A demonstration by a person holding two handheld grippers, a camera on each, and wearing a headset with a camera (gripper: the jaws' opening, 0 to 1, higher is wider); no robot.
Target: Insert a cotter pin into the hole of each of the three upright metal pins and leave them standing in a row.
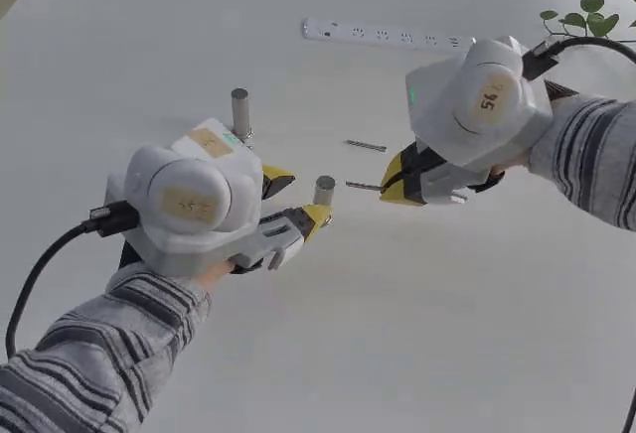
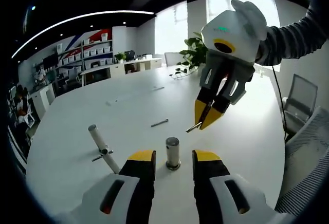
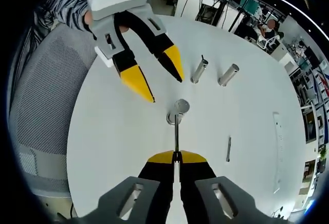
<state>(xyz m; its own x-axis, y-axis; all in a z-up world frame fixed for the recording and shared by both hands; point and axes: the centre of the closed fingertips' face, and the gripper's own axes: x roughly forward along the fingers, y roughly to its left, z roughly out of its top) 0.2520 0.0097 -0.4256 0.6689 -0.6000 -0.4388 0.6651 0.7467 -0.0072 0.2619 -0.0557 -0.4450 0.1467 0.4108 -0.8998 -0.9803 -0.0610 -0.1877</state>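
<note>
An upright metal pin stands on the white table between the jaws of my open left gripper; the jaws stand apart from it. My right gripper is shut on a cotter pin, whose free end points at that pin's upper part, very close to it. A second metal pin carries a cotter pin through it. A third metal pin stands beside the second.
A loose cotter pin lies on the table behind the work. A white power strip lies at the far edge, with a plant at the right. Cables trail from both grippers.
</note>
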